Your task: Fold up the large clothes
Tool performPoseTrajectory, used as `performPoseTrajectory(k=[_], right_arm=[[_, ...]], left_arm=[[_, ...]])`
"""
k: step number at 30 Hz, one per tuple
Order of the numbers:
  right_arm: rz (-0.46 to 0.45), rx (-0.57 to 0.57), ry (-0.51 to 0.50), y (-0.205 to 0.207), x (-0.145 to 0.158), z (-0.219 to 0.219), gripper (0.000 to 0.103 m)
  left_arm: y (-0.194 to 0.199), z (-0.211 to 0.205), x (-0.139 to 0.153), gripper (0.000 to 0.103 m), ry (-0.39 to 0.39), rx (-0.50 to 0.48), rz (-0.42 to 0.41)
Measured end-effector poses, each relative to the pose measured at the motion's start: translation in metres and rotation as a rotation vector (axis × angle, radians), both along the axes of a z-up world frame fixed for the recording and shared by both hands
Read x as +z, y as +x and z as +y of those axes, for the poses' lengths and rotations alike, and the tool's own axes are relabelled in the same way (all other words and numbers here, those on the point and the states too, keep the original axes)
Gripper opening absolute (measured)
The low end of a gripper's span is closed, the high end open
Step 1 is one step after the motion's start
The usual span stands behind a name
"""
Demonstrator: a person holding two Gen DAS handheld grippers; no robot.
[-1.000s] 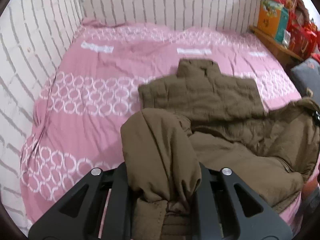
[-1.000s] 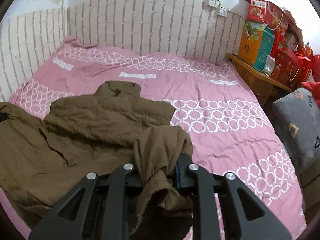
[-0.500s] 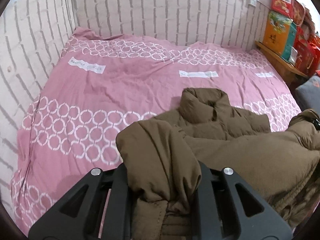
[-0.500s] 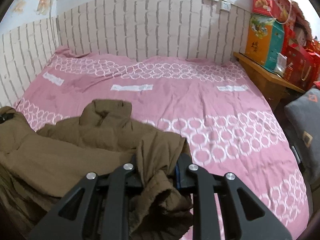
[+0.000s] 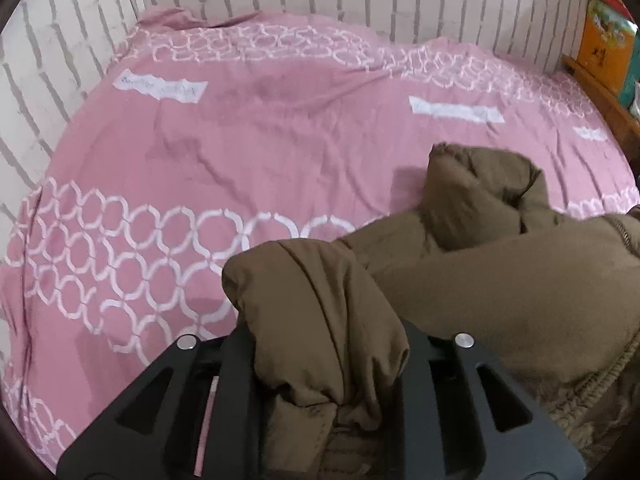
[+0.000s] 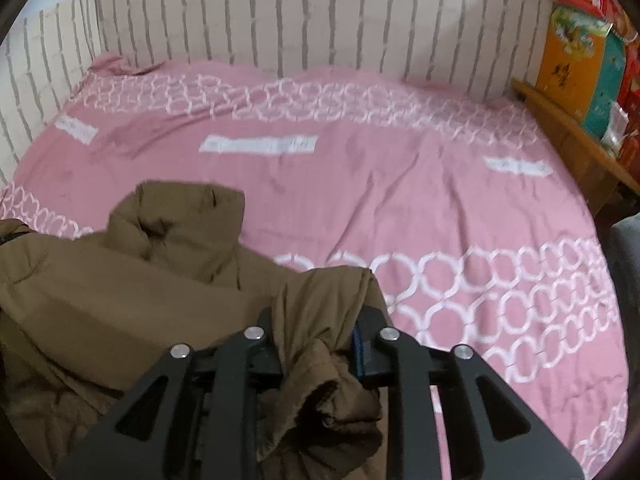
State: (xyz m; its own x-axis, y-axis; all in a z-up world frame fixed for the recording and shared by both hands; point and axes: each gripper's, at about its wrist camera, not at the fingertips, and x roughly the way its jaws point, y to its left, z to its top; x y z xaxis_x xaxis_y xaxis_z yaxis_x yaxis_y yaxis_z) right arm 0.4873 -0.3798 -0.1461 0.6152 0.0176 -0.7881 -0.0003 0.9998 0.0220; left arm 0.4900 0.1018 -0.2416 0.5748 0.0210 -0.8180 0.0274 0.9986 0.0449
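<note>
A large brown padded jacket point(image 5: 520, 280) lies on a pink bed point(image 5: 240, 152), its stand-up collar point(image 5: 476, 196) pointing toward the far wall. My left gripper point(image 5: 324, 344) is shut on a bunched fold of the jacket's left lower edge. In the right wrist view the jacket point(image 6: 100, 300) spreads to the left, collar point(image 6: 180, 220) up. My right gripper point(image 6: 320, 340) is shut on a bunched fold of the jacket's right lower edge. The lower part of the jacket is raised and drawn over the upper body toward the collar.
The bed sheet point(image 6: 400, 200) is pink with white ring bands. A brick-patterned wall point(image 6: 280, 20) bounds the far and left sides. A wooden ledge point(image 6: 572, 144) with coloured boxes point(image 6: 576, 56) stands at the right. A grey cushion point(image 6: 624, 256) is at the right edge.
Both grippers have moved forward toward the collar, carrying the jacket's lower edge over its body. The folded layer now covers most of the torso. Both grips stayed shut.
</note>
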Motion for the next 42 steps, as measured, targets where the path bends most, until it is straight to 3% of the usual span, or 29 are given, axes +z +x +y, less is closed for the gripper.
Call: performPoseTrajectory(k=[4,7,8,9,11,12,15,17,22,24,27,28,31,36,40,42], right_arm=[[0.045,-0.005,0.032,0.003,-0.001,-0.003,0.027],[0.081,0.006,0.070,0.007,0.010,-0.007,0.034],[0.104,0.008,0.097,0.007,0.016,-0.010,0.042],[0.111,0.008,0.127,0.007,0.020,-0.013,0.061],[0.071,-0.010,0.186,0.002,0.040,-0.023,0.084],[0.046,-0.023,0.188,0.000,0.052,-0.026,0.087],[0.001,-0.044,0.184,-0.003,0.081,-0.034,0.088],[-0.028,-0.051,0.150,-0.005,0.095,-0.037,0.088],[-0.065,-0.028,0.018,-0.027,0.099,-0.040,0.090],[-0.054,-0.024,-0.012,-0.033,0.091,-0.044,0.090],[-0.034,-0.032,-0.011,-0.042,0.076,-0.052,0.090],[-0.033,-0.028,-0.002,-0.048,0.071,-0.053,0.090],[-0.029,-0.005,-0.029,-0.066,0.049,-0.053,0.090],[-0.019,0.047,-0.071,-0.078,0.014,-0.045,0.090],[-0.047,0.080,-0.015,-0.057,0.008,-0.027,0.090],[-0.038,0.103,-0.039,-0.044,-0.001,-0.014,0.090]], left_arm=[[0.002,-0.003,0.004,0.022,0.019,-0.006,0.021],[0.001,0.002,0.021,0.027,-0.013,-0.031,0.050],[0.002,0.006,0.027,0.028,-0.027,-0.028,0.059],[0.001,0.006,0.031,0.031,-0.044,-0.027,0.065],[0.001,0.007,0.044,0.037,-0.097,-0.029,0.085],[0.000,0.009,0.053,0.043,-0.131,-0.032,0.095],[0.001,0.007,0.073,0.057,-0.160,-0.048,0.097],[0.002,0.008,0.084,0.059,-0.169,-0.054,0.102],[0.007,0.034,0.102,0.070,-0.272,-0.066,0.129],[0.007,0.048,0.111,0.098,-0.213,-0.007,0.081],[0.000,0.068,0.127,0.100,-0.150,0.050,0.005],[-0.007,0.072,0.130,0.100,-0.094,0.063,-0.018],[-0.040,0.079,0.112,0.100,-0.026,0.046,-0.036],[-0.089,0.078,0.040,0.100,0.057,0.018,0.000],[-0.085,0.036,0.021,0.100,0.023,-0.056,-0.017],[-0.070,0.010,0.013,0.100,0.058,-0.077,-0.017]])
